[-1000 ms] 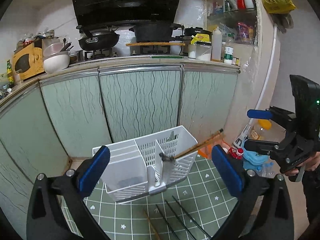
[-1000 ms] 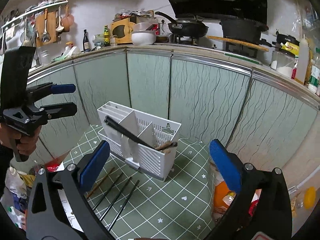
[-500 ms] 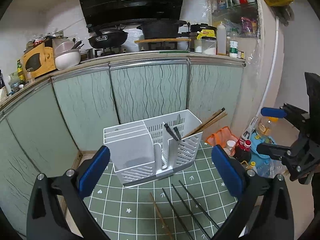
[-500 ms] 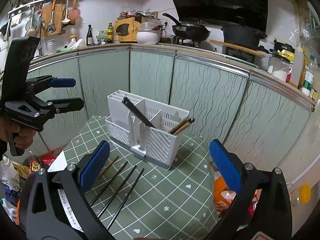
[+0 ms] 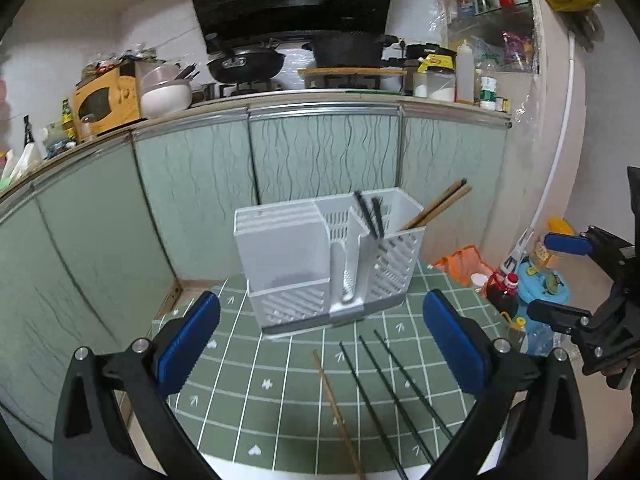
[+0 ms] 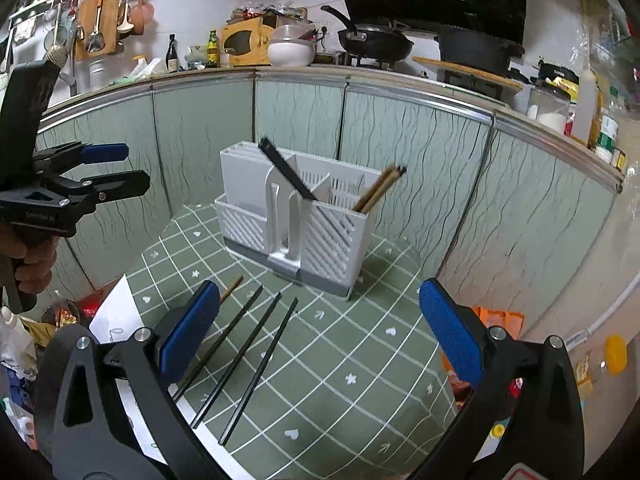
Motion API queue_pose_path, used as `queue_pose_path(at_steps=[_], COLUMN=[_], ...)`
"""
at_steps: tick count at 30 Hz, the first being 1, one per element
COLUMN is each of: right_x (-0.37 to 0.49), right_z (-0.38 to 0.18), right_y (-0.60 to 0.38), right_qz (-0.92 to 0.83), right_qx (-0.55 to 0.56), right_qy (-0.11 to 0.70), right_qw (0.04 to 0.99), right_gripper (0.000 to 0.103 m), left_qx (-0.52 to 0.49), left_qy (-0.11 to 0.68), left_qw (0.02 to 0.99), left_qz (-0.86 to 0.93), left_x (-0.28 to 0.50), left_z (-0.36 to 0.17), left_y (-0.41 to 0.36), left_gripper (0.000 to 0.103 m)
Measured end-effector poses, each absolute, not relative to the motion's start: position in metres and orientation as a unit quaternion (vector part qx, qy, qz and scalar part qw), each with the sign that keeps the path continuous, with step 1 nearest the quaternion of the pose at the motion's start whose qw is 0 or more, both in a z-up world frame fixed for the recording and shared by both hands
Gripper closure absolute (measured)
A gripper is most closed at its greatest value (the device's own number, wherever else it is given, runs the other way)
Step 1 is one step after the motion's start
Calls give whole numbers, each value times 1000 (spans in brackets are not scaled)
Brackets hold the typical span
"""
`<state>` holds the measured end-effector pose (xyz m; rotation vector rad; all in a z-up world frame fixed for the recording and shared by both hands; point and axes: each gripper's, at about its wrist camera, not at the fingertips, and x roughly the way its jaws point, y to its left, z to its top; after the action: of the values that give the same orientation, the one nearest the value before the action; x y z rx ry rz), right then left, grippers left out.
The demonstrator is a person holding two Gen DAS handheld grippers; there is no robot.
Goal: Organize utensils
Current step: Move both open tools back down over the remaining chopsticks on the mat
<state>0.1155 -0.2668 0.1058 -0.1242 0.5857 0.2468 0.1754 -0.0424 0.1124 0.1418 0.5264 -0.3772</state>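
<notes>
A white utensil holder [image 5: 328, 256] [image 6: 296, 216] stands on the green mat [image 5: 280, 400] [image 6: 340, 360]. Black chopsticks [image 5: 370, 216] [image 6: 286, 170] lean in its middle compartment, wooden chopsticks [image 5: 436, 204] [image 6: 378, 190] in its right one. On the mat in front lie three black chopsticks [image 5: 392, 392] [image 6: 248, 356] and one wooden chopstick [image 5: 338, 408] [image 6: 231, 290]. My left gripper [image 5: 322, 344] [image 6: 108, 168] is open and empty. My right gripper [image 6: 318, 332] [image 5: 560, 276] is open and empty. Both hover short of the holder.
Green cabinet doors [image 5: 192, 184] stand close behind the holder. Bottles and an orange bag [image 5: 464, 264] crowd the floor right of the mat. White paper [image 6: 112, 320] and clutter lie at the mat's left edge. The counter above carries pans and a bowl [image 5: 166, 94].
The holder has gone from tilted to standing upright on the mat. Both grippers have drawn back and lower, so more of the mat and the loose chopsticks shows.
</notes>
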Motion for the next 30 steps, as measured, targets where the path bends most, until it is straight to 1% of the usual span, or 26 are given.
queue_pose_path(at_steps=[9, 15, 27, 30], right_x=[101, 92, 75, 74], right_z=[60, 26, -34, -44], right_y=[-257, -245, -231, -229], right_qz=[116, 106, 99, 97], right_qx=[-41, -50, -39, -33], right_qy=[310, 328, 360, 368], right_qw=[943, 937, 927, 924], right_gripper=[7, 7, 7, 11], left_qx=[56, 51, 46, 63], left_qy=[274, 285, 299, 304], left_qw=[949, 949, 945, 942], left_qz=[-143, -123, -122, -123], left_x=[154, 140, 107, 99], left_z=[66, 37, -17, -31], left_y=[-24, -15, -13, -21], left_gripper=[4, 4, 4, 4])
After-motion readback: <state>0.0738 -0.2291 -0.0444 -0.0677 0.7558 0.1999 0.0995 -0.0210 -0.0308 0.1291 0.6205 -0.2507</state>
